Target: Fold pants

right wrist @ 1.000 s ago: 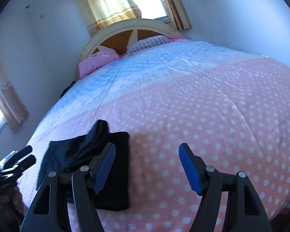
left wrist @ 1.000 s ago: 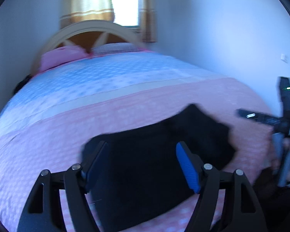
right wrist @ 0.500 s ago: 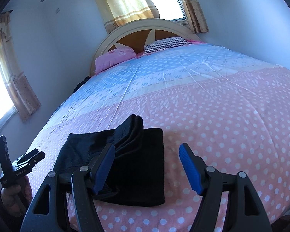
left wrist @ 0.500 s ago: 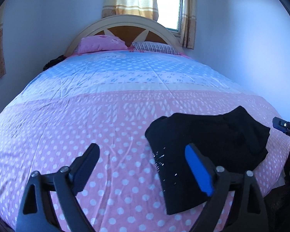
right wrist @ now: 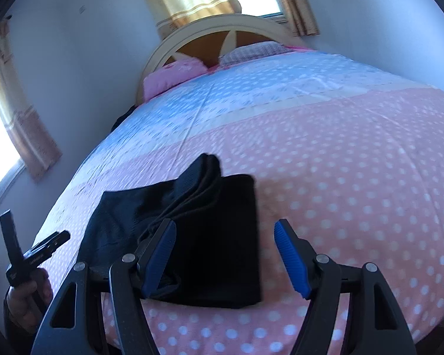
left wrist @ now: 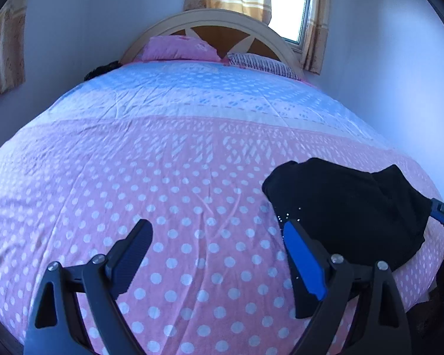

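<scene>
On the left, the left claw (left wrist: 219, 251) hangs over the bed (left wrist: 168, 177) with its two fingers spread wide. It holds nothing. Under it there is only the pink cover with white dots. In the right wrist view, a hand (right wrist: 26, 295) grips the handle of that claw at the left edge.

Just to the right of the left claw lie the black pants (left wrist: 349, 213). They sit on the near right part of the bed, close to its edge. They already look folded into a small dark bundle. One flat part lies toward the near side. A thicker, rolled-up part (right wrist: 198, 177) sticks out toward the far side, so the stack is not quite even.

Further right, the right claw (right wrist: 225, 254) hangs just above the near edge of the pants. Its blue fingers are spread wide too, and it pinches nothing. Its left finger is over the bumpy middle of the bundle, and its right finger is over the bare cover.

The folding looks nearly done, or done. To end it well, the person would best press the lumpy part down flat and line up the edges. Slow, soft moves are best, because a quick tug could pull the layers open. The pants lie close to the bed's edge, so a push toward the near side could slide them off.
</scene>
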Demonstrator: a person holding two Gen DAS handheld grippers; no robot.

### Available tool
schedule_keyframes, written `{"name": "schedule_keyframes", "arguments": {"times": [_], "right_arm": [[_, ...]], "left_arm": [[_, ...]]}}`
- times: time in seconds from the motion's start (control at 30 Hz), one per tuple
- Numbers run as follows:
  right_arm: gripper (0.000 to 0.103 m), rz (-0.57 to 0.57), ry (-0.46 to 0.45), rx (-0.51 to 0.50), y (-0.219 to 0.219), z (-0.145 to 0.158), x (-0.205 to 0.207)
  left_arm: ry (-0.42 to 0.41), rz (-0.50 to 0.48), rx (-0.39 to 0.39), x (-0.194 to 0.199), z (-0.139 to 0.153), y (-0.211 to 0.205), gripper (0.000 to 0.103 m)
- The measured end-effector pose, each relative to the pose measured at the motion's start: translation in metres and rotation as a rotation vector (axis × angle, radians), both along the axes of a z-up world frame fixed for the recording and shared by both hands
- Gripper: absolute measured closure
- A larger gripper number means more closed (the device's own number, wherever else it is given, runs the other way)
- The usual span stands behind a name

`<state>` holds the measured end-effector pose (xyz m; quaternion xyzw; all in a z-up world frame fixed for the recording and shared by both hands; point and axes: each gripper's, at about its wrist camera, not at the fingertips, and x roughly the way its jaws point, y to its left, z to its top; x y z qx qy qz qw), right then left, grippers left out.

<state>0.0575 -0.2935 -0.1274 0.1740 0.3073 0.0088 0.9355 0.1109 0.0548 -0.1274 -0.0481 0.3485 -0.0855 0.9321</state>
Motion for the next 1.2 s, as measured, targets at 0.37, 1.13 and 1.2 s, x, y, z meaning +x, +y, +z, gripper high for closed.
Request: {"name": "schedule_keyframes", "arguments": {"times": [0.37,1.13,1.2], "right_arm": [[0.033,0.056,-0.063,0.010,0.024,0.026,0.006],[0.084,-0.007,0.128,0.137,-0.031,-0.031,0.014],[0.066,-0.063,0.109,0.082,-0.031,-0.023,0.011]], "left_arm": [[0.004,-0.036,0.018,0.000,-0.001,-0.016,0.010],[-0.009,-0.148,0.108,0.018,-0.010,-0.058,0.010],[-0.002,-0.156,0.117,0.021,-0.013,-0.062,0.010]]}}
